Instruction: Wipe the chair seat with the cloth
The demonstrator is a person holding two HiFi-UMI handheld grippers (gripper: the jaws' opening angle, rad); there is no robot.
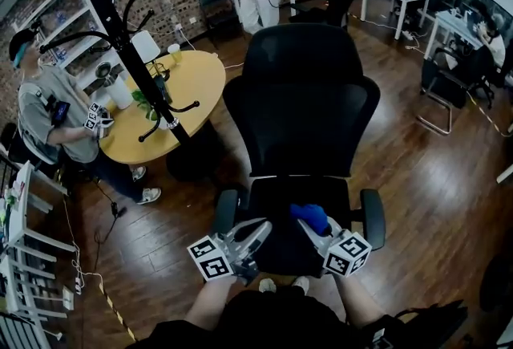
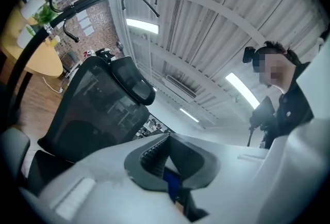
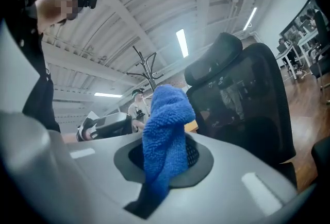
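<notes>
My right gripper (image 1: 315,226) jaws clamp blue cloth (image 3: 165,135) above chair seat (image 1: 272,196); left gripper (image 1: 252,234) jaws apart, empty; wood floor (image 1: 417,171), office room.

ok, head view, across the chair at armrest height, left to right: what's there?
armrest → left gripper → cloth → other armrest
</notes>
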